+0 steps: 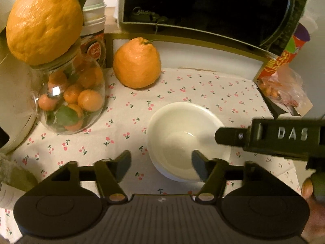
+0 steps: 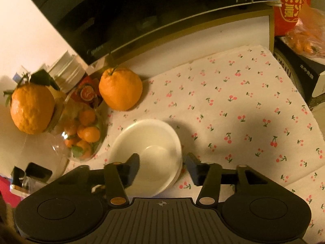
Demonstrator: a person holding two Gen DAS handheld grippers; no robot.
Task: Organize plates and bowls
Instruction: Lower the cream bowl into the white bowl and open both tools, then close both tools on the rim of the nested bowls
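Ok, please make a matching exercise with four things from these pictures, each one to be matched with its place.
Things:
1. large orange
2. small oranges
3. white bowls
4. microwave

Places:
A. on the raised shelf behind the cloth
B. inside the glass jar
C. stacked on the cherry-print cloth
D. on top of the jar's mouth

Pairs: 1-D, 2-B, 3-C, 4-A

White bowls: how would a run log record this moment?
white bowls: stacked on cherry-print cloth | right gripper: open, straddling rim | left gripper: open
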